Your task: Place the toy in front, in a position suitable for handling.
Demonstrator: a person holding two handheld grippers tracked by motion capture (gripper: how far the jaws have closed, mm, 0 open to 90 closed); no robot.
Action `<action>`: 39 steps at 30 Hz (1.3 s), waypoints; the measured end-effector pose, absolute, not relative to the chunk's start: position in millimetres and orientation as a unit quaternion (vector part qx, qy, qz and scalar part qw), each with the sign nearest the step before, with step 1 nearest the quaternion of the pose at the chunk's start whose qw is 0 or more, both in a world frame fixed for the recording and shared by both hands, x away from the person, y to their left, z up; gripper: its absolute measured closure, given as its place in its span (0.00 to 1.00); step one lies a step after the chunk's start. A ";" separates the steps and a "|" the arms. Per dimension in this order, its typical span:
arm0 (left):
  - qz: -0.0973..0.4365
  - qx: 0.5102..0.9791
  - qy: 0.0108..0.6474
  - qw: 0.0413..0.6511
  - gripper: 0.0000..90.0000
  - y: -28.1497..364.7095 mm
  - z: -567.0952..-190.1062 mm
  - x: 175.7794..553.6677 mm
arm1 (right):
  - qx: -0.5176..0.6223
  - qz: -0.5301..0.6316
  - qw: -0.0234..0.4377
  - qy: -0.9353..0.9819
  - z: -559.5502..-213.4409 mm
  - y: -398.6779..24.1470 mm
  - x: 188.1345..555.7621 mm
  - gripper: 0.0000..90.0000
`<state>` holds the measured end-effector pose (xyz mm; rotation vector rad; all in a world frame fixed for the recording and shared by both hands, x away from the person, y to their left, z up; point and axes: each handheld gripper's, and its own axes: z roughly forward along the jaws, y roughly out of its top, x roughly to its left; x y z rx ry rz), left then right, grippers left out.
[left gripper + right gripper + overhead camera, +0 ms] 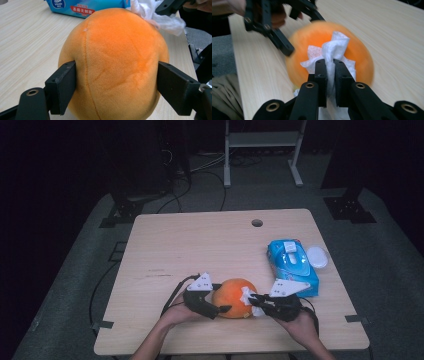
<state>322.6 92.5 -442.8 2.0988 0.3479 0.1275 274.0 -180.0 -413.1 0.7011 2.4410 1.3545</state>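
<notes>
We clamp the orange plush ball in our left gripper at the counter's six o'clock edge. Our right gripper pinches a white wipe against it. At two o'clock lies a blue wipes pack, labelled "Vinda", beside its white lid.

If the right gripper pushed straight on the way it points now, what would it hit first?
Most likely the round orange plush ball: the right gripper aims straight at it, and its crumpled white wipe already lies against the plush.
</notes>
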 end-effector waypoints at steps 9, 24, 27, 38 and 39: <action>0.051 0.862 0.146 0.484 0.23 96.8 -445.2 324.5 | 0.258 0.473 0.148 0.829 -411.4 -180.0 292.1 0.91; 0.068 0.871 0.124 0.470 0.24 88.0 -440.1 317.6 | 0.269 0.488 0.122 0.821 -409.4 -185.9 292.0 0.91; 0.074 0.874 0.118 0.466 0.23 84.2 -439.2 314.8 | 0.244 0.485 0.137 0.828 -400.3 -168.7 290.2 0.91; 0.005 0.850 0.188 0.493 0.14 93.8 -442.6 329.5 | 0.265 0.475 0.127 0.829 -410.2 -181.3 299.0 0.91; 0.004 0.851 0.186 0.492 0.16 93.5 -443.6 329.2 | 0.265 0.474 0.124 0.830 -410.4 -181.4 299.1 0.91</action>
